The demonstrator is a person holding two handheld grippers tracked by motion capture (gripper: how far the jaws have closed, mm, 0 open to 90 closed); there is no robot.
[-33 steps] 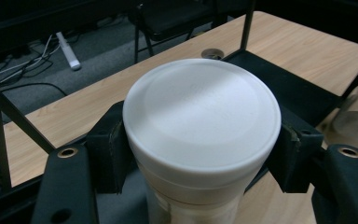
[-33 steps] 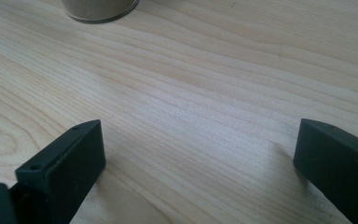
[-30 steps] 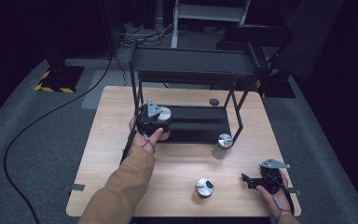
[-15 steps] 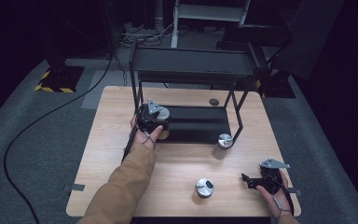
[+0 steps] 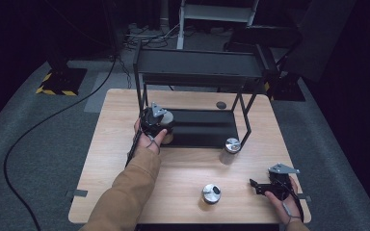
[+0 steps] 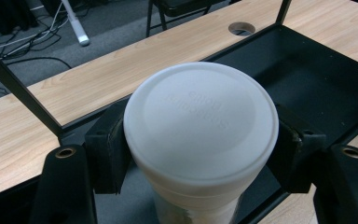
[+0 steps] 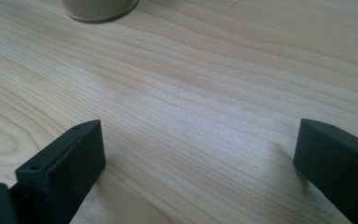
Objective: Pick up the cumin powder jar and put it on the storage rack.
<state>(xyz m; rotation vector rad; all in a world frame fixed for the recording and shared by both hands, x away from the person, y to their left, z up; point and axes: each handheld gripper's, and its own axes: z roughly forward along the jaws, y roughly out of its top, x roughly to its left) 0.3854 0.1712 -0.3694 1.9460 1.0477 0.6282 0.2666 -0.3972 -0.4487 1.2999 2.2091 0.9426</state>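
Wooden worktop (image 5: 125, 192) under both tongs; black two-tier rack (image 5: 197, 67) rising just ahead of the left tongs (image 5: 155, 120). Left tongs clamped on a white-lidded jar (image 6: 200, 130) over the rack's lower shelf (image 6: 317, 79). Probably rigid, smooth, slippery: best gripped below the lid. Rack posts crowding the path. Right tongs (image 7: 196, 158) spread, empty, two metal-lidded jars (image 5: 211, 193) nearby.
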